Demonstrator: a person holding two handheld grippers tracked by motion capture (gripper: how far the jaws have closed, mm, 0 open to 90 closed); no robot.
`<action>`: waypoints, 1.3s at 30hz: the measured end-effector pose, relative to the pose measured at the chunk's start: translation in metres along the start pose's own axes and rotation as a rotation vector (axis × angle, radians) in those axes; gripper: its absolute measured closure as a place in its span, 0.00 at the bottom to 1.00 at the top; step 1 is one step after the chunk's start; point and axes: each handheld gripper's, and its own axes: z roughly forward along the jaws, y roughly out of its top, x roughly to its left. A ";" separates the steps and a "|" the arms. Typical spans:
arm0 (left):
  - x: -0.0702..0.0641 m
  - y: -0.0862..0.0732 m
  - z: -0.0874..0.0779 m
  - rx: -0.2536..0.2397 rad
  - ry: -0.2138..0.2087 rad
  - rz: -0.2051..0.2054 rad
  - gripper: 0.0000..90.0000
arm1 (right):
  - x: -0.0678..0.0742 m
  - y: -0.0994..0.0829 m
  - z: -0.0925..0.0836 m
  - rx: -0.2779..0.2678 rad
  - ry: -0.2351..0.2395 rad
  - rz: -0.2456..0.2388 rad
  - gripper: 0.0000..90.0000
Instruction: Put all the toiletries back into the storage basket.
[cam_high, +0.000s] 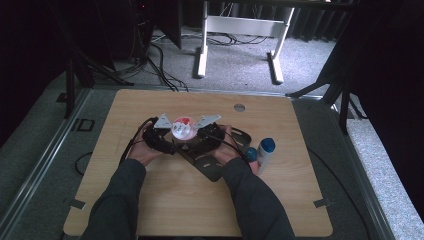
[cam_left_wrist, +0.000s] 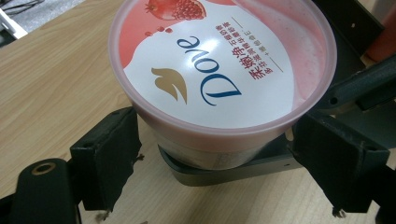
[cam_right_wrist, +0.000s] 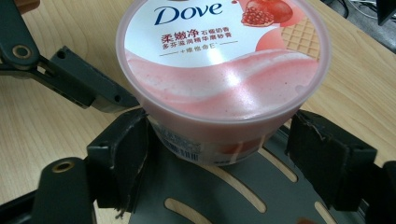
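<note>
A Dove tub (cam_high: 182, 129) with a pink and white lid stands in the middle of the wooden table (cam_high: 150, 200), on a dark grey slotted plate (cam_right_wrist: 224, 191). My left gripper (cam_high: 171, 138) reaches it from the left and my right gripper (cam_high: 193, 138) from the right. In the left gripper view the tub (cam_left_wrist: 219, 70) sits between the black pads (cam_left_wrist: 114, 154), which press its wall just under the lid. The right gripper view shows the tub (cam_right_wrist: 219, 70) the same way, with its pads (cam_right_wrist: 123, 158) against the sides. Both grippers look shut on the tub.
A white bottle with a blue cap (cam_high: 265, 152) and a smaller blue-topped item (cam_high: 251, 154) lie just right of my right hand. A round grommet (cam_high: 239, 107) sits near the table's far edge. A white desk frame (cam_high: 240, 30) and cables stand on the floor beyond.
</note>
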 end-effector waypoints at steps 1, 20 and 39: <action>0.000 0.000 0.000 0.001 0.005 0.002 0.17 | -0.001 0.000 0.000 -0.001 0.004 0.007 0.24; 0.000 0.002 0.005 0.019 0.024 0.004 0.17 | -0.005 0.000 0.002 0.024 -0.001 -0.005 0.28; -0.011 0.002 0.006 0.031 0.046 0.026 0.17 | 0.002 -0.005 -0.001 0.039 -0.025 0.001 0.28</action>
